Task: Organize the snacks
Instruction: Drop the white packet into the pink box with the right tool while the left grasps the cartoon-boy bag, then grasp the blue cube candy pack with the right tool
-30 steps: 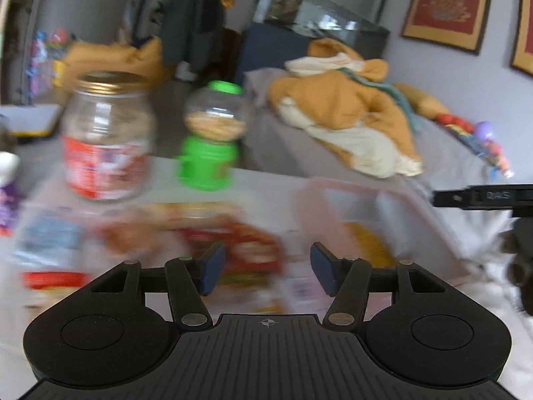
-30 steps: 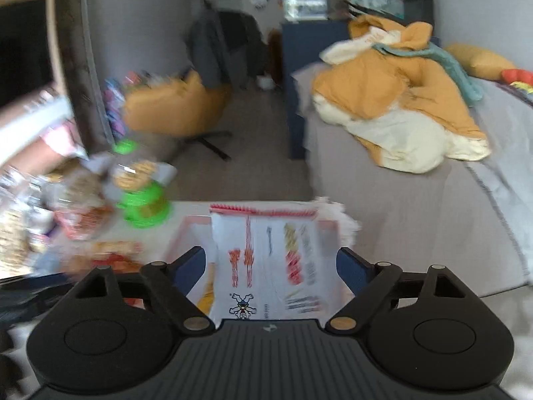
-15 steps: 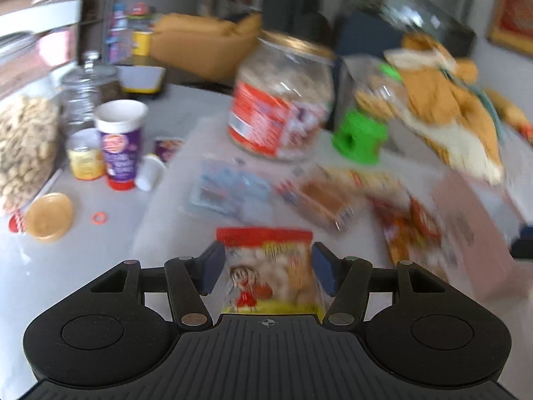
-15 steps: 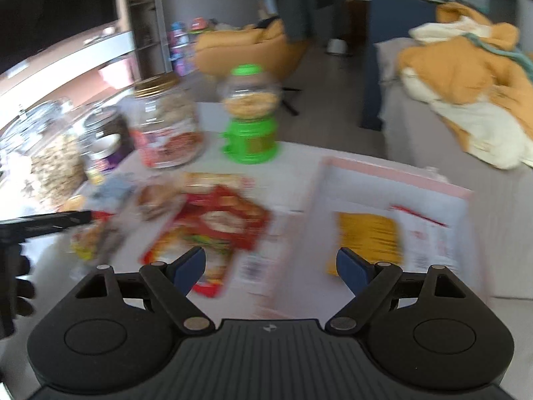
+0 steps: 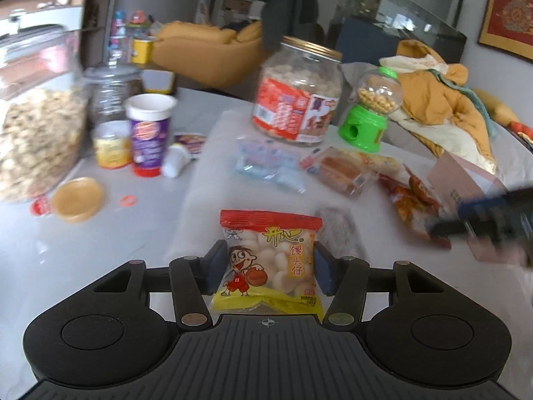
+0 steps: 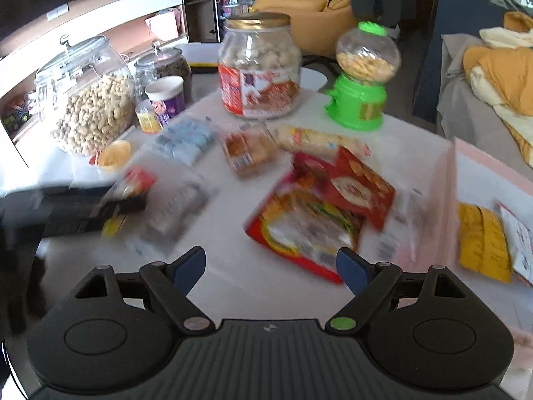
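A red-and-yellow packet of small white buns [image 5: 269,250] lies on the white table between the jaws of my left gripper [image 5: 268,266]. Those jaws are closing, and the blue pads stand right at the packet's side edges. The right wrist view shows that gripper as a black blur [image 6: 83,206] at the left. My right gripper [image 6: 271,266] hangs open over bare table with nothing between its fingers, just short of two red snack bags [image 6: 319,220]. A pink box [image 6: 483,173] at the right holds a yellow packet [image 6: 483,243] and a white one.
At the back stand a peanut jar [image 6: 90,110], a red-labelled jar [image 6: 260,76], a green candy dispenser [image 6: 359,76] and a purple cup [image 5: 150,133]. A blue packet [image 5: 266,163] and a wrapped bun [image 5: 343,170] lie mid-table. A bed with bedding lies beyond.
Both views swung from the bed and box onto the table. My left gripper came down around the bun packet and narrowed. My right gripper left the white packet in the box and moved left.
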The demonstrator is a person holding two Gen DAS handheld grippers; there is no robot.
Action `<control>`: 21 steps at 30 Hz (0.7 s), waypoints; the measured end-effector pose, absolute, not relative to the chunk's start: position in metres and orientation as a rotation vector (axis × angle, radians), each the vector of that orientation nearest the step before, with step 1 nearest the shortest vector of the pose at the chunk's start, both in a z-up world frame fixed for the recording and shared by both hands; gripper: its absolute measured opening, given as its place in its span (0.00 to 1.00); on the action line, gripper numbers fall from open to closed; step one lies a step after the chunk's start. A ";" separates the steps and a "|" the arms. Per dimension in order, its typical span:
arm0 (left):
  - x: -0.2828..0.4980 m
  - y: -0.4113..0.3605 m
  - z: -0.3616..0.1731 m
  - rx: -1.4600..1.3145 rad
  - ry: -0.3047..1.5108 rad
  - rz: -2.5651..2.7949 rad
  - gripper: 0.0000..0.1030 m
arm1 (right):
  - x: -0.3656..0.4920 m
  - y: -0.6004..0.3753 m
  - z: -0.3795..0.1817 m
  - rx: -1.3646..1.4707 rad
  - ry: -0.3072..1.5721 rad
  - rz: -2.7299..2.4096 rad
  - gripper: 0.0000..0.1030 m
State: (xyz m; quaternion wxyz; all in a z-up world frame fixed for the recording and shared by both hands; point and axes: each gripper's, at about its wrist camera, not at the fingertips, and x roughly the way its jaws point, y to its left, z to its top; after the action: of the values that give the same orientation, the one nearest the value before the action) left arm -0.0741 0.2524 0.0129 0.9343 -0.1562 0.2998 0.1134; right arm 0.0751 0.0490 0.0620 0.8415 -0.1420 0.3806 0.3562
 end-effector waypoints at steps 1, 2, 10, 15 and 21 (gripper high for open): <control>-0.081 0.252 0.013 -0.322 0.612 0.246 0.58 | 0.076 0.056 0.067 -0.292 0.800 0.763 0.84; -0.087 0.252 0.011 -0.323 0.612 0.257 0.58 | 0.078 0.067 0.069 -0.283 0.797 0.775 0.85; -0.103 0.260 0.002 -0.393 0.578 0.265 0.57 | 0.105 0.178 0.055 -0.110 0.832 0.748 0.86; -0.104 0.258 0.001 -0.382 0.578 0.277 0.57 | 0.130 0.229 0.027 -0.116 0.917 0.669 0.91; -0.101 0.253 0.002 -0.352 0.593 0.290 0.57 | 0.134 0.258 0.027 -0.243 0.910 0.659 0.94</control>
State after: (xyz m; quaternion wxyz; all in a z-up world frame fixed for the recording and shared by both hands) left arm -0.1012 0.2531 0.0016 0.9308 -0.1721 0.2898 0.1414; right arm 0.1338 0.2583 0.0269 0.8392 -0.1151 0.4304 0.3117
